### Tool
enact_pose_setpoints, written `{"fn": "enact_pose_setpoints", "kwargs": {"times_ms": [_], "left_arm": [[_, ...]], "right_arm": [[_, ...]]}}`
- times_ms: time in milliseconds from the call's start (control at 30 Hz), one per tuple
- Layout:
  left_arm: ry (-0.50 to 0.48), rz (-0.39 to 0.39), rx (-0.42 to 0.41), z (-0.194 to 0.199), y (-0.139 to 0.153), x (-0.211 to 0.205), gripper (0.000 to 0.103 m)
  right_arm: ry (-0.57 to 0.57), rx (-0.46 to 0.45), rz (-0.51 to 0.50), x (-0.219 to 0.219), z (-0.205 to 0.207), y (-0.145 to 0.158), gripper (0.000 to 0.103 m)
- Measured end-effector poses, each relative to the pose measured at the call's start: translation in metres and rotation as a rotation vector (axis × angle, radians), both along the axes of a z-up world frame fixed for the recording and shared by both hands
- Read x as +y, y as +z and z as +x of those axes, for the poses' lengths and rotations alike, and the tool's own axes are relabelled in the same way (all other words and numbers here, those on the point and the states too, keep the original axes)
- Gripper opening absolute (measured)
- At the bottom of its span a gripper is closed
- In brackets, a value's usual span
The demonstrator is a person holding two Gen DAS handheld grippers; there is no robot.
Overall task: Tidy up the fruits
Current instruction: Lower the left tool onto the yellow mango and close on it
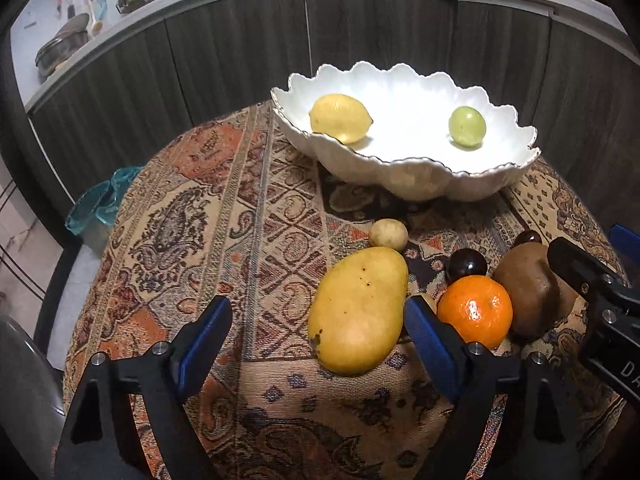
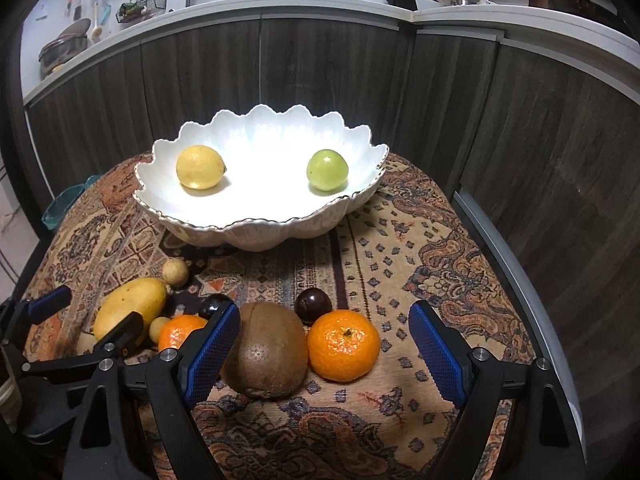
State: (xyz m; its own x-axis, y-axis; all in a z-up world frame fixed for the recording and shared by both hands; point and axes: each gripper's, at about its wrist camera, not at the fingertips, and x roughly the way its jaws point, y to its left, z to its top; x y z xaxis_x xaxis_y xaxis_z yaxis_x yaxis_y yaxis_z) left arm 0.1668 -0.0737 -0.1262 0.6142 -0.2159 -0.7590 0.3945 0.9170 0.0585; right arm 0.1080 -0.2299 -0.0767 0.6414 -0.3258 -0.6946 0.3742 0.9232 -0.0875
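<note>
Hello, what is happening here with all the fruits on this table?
A person holds tongs in each hand and is sorting fruit into the white bowl. A lemon and a green fruit already lie in it. The left tongs stand open around the mango; the right tongs stand open around the brown fruit and an orange. Nothing is gripped yet.

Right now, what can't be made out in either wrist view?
- Small pale round fruit, left wrist view: mostly hidden behind the left gripper finger.
- Second orange mandarin, right wrist view: partly covered by the right gripper finger.
- Dark round plum, left wrist view: only its top shows behind the brown kiwi.
</note>
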Motion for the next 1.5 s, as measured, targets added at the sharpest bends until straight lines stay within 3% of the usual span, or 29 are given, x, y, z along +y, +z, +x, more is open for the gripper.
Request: {"fn": "enact_pose_setpoints", "kwargs": {"times_ms": [200,467,800,1100,1500], "left_arm": [[-0.005,-0.019,0.006,0.003,-0.003,-0.001,0.086],[-0.025,-0.079,0.062,0.001,-0.004,0.003,0.070],[-0.072,-0.090,0.116,0.003,-0.014,0.002,0.061],[-0.090,-0.061,0.104,0.011,-0.014,-0.011,0.049],[-0.057,-0.033,0.064,-0.001,-0.008,-0.006,0.048]], "right_arm": [[-0.011,0.010,0.005,-0.003,0.002,-0.004,0.087],[-0.010,0.008,0.016,-0.004,0.001,-0.004,0.087],[-0.015,0.008,0.009,-0.003,-0.001,-0.004,0.087],[-0.022,0.013,0.007,-0.001,-0.001,-0.004,0.087],[-0.010,0.008,0.016,-0.001,-0.004,-0.005,0.087]]}}
